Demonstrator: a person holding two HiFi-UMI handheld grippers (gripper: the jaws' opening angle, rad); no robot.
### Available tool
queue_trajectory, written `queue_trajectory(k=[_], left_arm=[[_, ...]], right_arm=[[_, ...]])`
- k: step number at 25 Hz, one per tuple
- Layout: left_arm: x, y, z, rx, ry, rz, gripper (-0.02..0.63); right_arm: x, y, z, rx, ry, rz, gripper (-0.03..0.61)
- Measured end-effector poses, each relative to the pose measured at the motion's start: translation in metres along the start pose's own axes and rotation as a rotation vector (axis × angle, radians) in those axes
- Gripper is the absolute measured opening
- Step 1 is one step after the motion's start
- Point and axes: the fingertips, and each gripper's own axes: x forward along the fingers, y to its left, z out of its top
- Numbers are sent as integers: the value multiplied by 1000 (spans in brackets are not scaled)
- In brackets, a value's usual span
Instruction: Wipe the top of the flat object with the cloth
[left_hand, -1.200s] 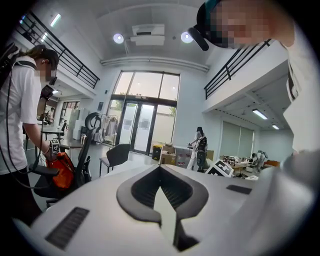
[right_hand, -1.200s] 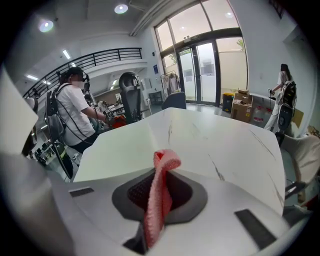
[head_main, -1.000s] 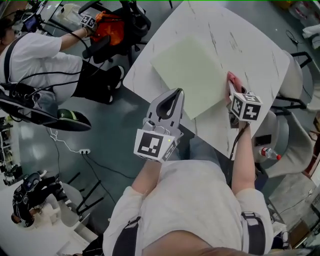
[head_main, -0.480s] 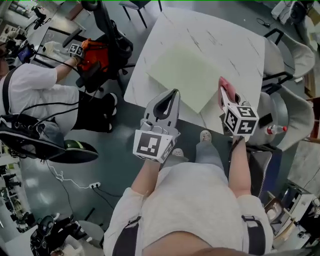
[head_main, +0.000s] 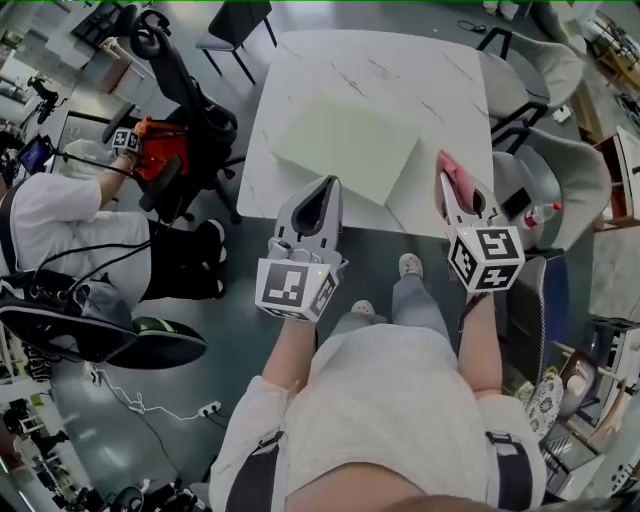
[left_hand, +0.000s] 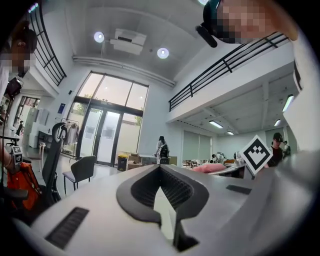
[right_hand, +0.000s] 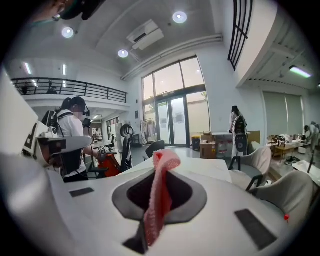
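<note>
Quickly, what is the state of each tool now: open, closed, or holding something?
Left tool: closed, with nothing held.
Right tool: closed on the pink cloth.

Left tool (left_hand: 160, 169) jaws together, empty; pink cloth (left_hand: 209, 168) beyond, right; black chair (left_hand: 80, 172) left.

One white marble-patterned table (head_main: 440, 80). One pale green flat rectangular mat (head_main: 345, 145). Two grey hand-held grippers: the left gripper (head_main: 327, 190) and the right gripper (head_main: 445, 172). One pink knitted cloth (right_hand: 161, 190). Two grey shell chairs (head_main: 562, 172). Two people in white shirts (head_main: 60, 215).
</note>
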Motion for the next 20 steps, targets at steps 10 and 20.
queue_trajectory(k=[10,20], left_arm=[[-20,-24,16,47,-13,-68,12],[-48,-48,20,57,-17,-102,12]], right_arm=[[-62,23,20,24,-129,-37,28],[-111,53,26,4,-217,-15,28]])
